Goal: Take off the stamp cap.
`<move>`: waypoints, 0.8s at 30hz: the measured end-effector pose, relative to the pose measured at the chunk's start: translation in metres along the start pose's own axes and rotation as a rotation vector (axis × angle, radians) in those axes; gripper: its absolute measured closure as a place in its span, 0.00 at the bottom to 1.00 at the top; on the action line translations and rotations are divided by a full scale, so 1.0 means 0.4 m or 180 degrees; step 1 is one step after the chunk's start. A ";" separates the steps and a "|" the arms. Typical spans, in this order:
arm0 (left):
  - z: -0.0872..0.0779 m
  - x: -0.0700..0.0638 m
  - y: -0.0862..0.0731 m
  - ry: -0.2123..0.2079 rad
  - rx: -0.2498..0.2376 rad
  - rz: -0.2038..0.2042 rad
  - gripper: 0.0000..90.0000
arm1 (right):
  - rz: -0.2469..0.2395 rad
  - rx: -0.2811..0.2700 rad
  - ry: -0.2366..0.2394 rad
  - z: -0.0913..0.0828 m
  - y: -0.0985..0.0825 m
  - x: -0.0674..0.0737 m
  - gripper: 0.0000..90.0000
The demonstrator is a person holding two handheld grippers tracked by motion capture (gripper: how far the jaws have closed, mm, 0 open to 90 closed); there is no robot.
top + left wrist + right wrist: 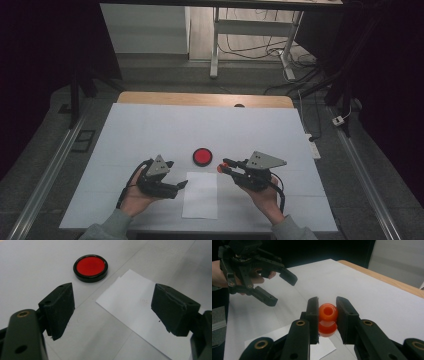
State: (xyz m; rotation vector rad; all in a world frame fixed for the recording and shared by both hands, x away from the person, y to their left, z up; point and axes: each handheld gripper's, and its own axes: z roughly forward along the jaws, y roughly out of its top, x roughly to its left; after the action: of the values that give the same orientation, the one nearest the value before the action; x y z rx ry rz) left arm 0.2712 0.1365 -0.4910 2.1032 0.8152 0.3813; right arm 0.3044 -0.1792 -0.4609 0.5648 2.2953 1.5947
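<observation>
The right gripper (327, 315) clamps a small orange spool-shaped piece (327, 318) at its waist, above the table right of the red disc (202, 157); it looks light, smooth, slippery; the left gripper (112, 307) gapes empty.

You're working in dim, cool light: the table (150, 130) is evenly lit and glare-free, with darkness at three and nine o'clock. Gripper views stay sharp centrally, their nearest parts soft.

White-covered table (150, 125) with a wood edge at the far side. Grey floor (165, 75) beyond, white desk legs (215, 45) and loose black cables (250, 50). Dark surroundings both sides, metal rails (45, 175) along the floor.
</observation>
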 end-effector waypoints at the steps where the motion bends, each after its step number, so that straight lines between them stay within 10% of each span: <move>1: 0.002 -0.001 0.003 -0.0006 0.0006 0.0006 0.22 | 0.0000 -0.0001 0.0001 0.001 0.000 0.000 0.80; 24: 0.060 -0.039 0.060 -0.0168 0.0023 0.0142 0.22 | 0.0025 -0.0015 0.0013 0.002 -0.001 -0.002 0.80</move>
State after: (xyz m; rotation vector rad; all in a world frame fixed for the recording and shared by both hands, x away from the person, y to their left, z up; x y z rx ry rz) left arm 0.2823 0.1011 -0.4866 2.1321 0.7413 0.3455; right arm 0.3055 -0.1792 -0.4613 0.5708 2.2945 1.6059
